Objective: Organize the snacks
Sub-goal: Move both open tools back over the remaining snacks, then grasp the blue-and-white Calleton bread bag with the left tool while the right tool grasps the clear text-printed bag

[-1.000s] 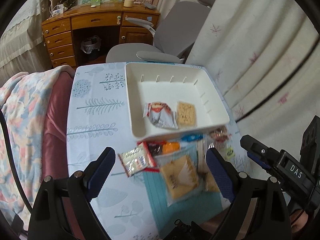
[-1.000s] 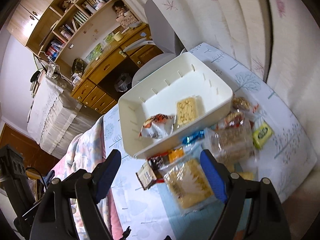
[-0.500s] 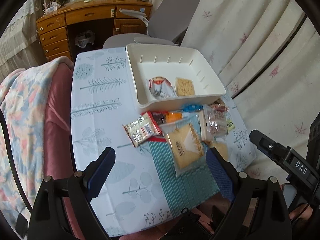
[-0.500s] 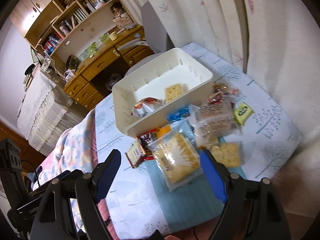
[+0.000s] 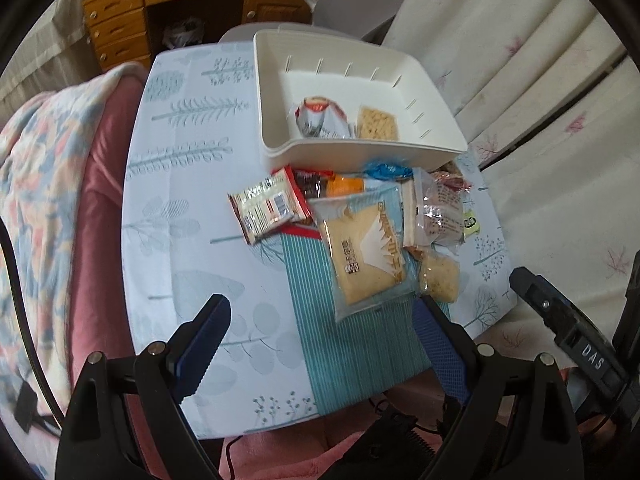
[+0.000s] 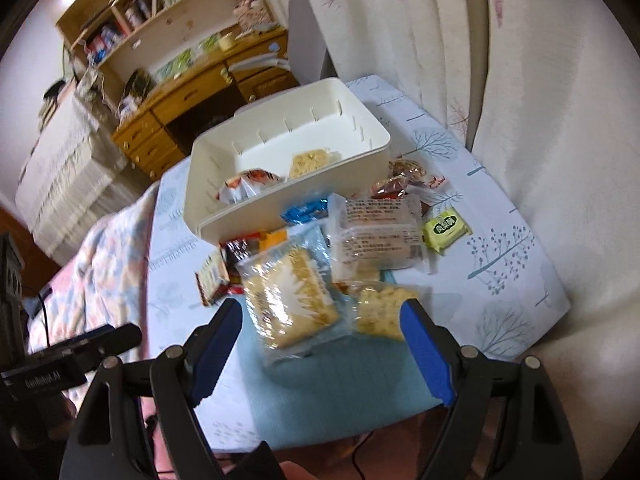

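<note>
Snacks lay heaped on the tabletop [image 5: 168, 208] just in front of a white bin [image 5: 360, 152], and two packets were already inside it: a red and silver pouch [image 5: 320, 118] beside a pale cracker pack [image 5: 378, 123]. Both pairs of tongs hung above the near edge, pointed down at the pile. The left tongs [image 5: 320, 340] were spread wide and held nothing. The right tongs [image 6: 320, 344] were equally wide and empty, straddling a clear-wrapped cracker pack [image 6: 290, 300] without touching it. Its wrapper carried printed characters, too blurred to read. A small green packet [image 6: 446, 230] lay apart to the right. Bare patterned cloth stretched left of the pile, and a curtain [image 6: 540, 120] closed off the right side.
</note>
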The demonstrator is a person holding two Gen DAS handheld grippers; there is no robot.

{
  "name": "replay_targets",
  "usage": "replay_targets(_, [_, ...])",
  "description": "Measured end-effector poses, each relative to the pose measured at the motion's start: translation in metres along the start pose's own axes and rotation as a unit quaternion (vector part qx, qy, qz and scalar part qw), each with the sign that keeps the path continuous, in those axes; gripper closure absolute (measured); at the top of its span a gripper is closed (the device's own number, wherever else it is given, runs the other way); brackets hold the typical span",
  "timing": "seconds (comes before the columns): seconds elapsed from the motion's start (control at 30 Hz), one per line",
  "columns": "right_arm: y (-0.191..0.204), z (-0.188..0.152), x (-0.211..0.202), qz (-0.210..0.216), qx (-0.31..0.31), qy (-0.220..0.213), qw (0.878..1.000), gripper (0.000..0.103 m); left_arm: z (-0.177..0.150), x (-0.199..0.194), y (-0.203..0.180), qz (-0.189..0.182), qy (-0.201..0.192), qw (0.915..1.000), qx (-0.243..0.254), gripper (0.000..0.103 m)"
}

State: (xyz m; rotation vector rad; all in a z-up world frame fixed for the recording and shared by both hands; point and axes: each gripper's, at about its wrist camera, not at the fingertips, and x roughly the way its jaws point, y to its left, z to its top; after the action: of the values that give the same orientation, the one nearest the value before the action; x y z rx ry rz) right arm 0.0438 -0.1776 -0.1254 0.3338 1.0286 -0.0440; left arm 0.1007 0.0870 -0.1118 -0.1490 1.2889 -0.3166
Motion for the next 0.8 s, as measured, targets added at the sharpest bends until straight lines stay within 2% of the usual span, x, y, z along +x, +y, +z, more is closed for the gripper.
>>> replay_targets(0.27, [-0.023, 0.019, 0.018, 0.009, -0.081, 0.032, 0.996, 0.021, 0.003, 0.028, -0.026, 0.022, 0.02, 0.9981, -0.055, 0.011])
replay_targets(0.47, [-0.036, 0.039, 0.033, 0.022, -0.162, 0.052, 0.985, 0.021, 0.009, 0.053, -0.046, 0.033, 0.033, 0.9939, -0.1, 0.011])
replay_targets(0.63, [-0.04, 0.053, 0.045, 0.038, -0.247, 0.067, 0.966, 0.021, 0.014, 0.076, -0.055, 0.036, 0.039, 0.9877, -0.147, 0.011])
replay_targets(0.8, [-0.037, 0.06, 0.056, 0.062, -0.34, 0.071, 0.936, 0.021, 0.018, 0.105, -0.059, 0.049, 0.057, 0.9772, -0.198, 0.011])
